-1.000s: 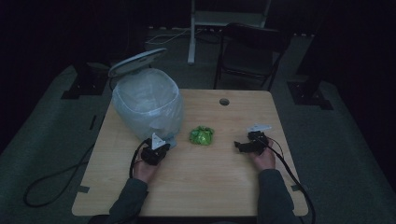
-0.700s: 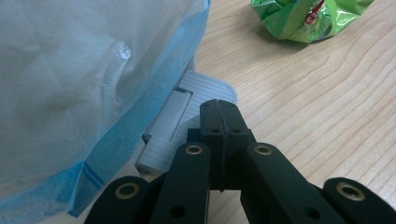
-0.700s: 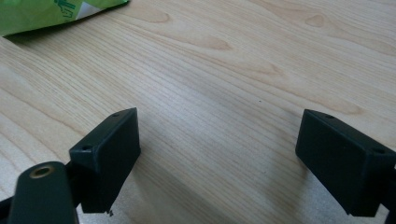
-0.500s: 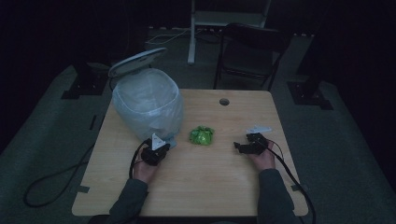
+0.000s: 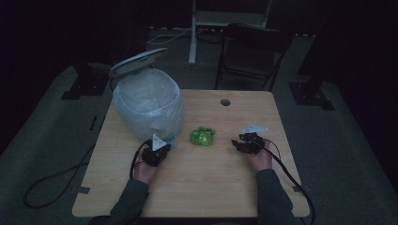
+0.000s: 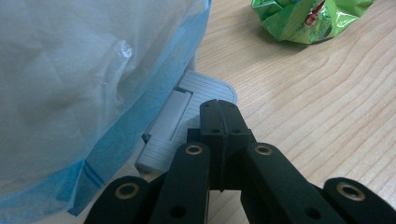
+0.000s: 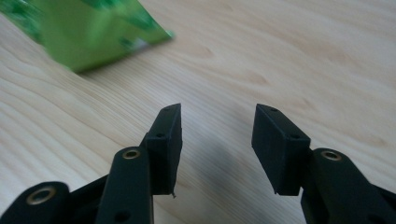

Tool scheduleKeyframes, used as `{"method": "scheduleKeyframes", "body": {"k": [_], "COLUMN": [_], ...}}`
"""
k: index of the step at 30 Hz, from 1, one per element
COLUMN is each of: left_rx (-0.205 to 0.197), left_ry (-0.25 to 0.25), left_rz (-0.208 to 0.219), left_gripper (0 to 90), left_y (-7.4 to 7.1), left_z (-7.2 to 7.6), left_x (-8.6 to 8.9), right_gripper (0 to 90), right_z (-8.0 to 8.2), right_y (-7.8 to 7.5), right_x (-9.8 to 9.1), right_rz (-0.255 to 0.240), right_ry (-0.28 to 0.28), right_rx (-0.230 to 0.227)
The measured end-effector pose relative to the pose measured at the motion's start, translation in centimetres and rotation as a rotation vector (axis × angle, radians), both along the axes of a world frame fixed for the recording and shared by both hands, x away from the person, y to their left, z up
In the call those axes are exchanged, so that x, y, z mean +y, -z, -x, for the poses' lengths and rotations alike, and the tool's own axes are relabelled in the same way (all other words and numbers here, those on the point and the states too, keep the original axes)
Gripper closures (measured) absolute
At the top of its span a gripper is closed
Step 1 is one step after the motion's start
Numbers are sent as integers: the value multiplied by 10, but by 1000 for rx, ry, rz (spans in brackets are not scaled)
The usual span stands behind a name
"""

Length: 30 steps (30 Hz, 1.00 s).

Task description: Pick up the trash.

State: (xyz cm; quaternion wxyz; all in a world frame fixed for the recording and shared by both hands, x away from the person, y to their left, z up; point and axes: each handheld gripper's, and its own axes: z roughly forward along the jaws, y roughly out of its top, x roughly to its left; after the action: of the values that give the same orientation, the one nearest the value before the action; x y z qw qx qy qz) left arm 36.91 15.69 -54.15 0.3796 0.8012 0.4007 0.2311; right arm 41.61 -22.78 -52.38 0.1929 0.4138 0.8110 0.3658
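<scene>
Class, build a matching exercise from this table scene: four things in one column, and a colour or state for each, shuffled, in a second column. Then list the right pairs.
Things:
1. crumpled wrapper
2. left gripper
3. right gripper
4. bin pedal

States:
A. jaws apart, nothing between them
B. pale grey, ribbed
C. green
D. jaws shut together

Pairs: 1-C, 2-D, 3-A, 4-B

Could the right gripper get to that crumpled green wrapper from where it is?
Probably yes: the right gripper has bare table between it and the green wrapper, and its jaws, just closing, hold nothing.
</scene>
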Motion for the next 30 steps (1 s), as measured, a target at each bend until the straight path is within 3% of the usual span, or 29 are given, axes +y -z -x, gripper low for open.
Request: {"method": "scheduleKeyframes", "body": {"k": [8,11,19,24,30], "left_rx": [-2,-2,-6,-5,-5], "left_ry": [0,-1,-3,-5,-3], "left_rz": [-3,-2,-3,-4,-8], "left_gripper": [900,900,900,900,900], "left_y": [0,0,0,0,0], "left_z": [0,0,0,1,1], "left_x": [0,0,-1,-1,-1], "right_gripper": [549,576,587,600,690], "right_z": [7,7,8,0,-10], "right_y": [-14,-17,-24,-22,-11], "right_x": [29,39,64,78,79], "right_rz": [-39,-75,-77,-47,-36], "right_ry": [-70,-91,-148,-145,-91], "right_rx": [-23,-21,-35,-21,38]}}
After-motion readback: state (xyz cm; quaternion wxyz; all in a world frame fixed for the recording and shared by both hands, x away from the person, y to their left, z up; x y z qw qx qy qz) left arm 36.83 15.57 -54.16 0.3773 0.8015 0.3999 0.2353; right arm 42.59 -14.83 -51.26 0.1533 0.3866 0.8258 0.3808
